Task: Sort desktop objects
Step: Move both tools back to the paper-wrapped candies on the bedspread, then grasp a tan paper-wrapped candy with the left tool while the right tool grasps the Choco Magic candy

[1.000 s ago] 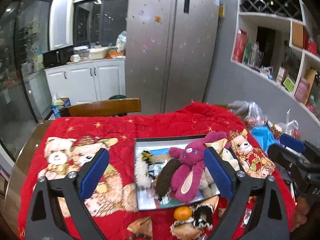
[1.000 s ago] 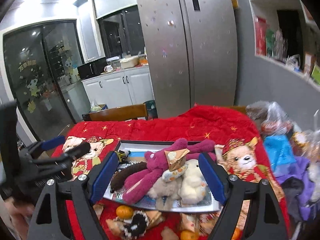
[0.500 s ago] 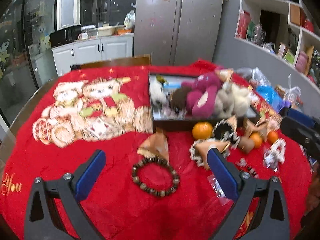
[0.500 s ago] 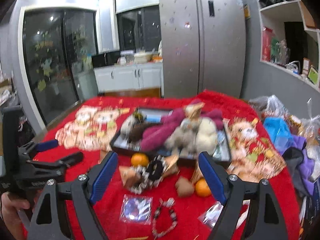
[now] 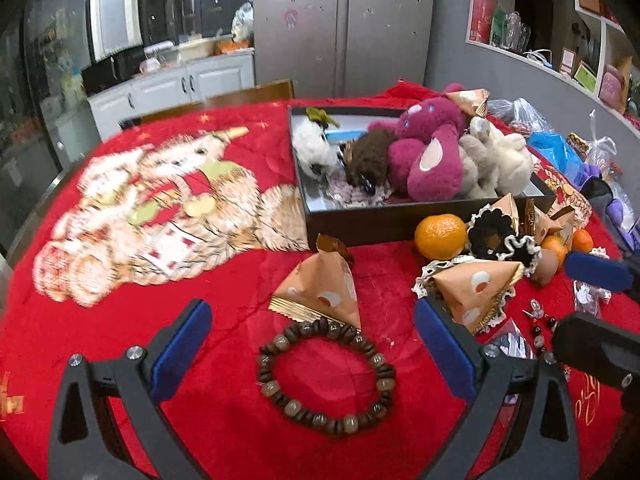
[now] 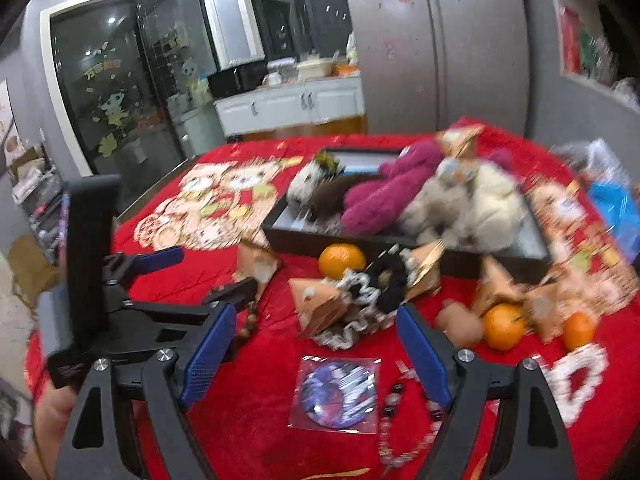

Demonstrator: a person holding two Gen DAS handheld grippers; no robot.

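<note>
A brown bead bracelet (image 5: 326, 376) lies on the red cloth between the open jaws of my left gripper (image 5: 312, 344), which hovers low over it. A tan pyramid packet (image 5: 320, 292) sits just beyond it. A dark tray (image 5: 360, 224) holds plush toys, among them a magenta one (image 5: 428, 156). My right gripper (image 6: 316, 352) is open and empty above a clear bag with a purple disc (image 6: 340, 392) and a pale bead bracelet (image 6: 404, 424). Oranges (image 6: 342, 260), a black and white scrunchie (image 6: 380, 284) and more packets lie in front of the tray.
The left gripper's body (image 6: 120, 312) shows at the left of the right wrist view. Plastic bags and a blue item (image 5: 556, 152) crowd the table's right side. A chair back (image 5: 248, 96) stands beyond the table. A white scrunchie (image 6: 576, 376) lies at right.
Both grippers have pulled back from above the tray and dropped low toward the table's near side. The left one now frames the brown bracelet. Both stay open.
</note>
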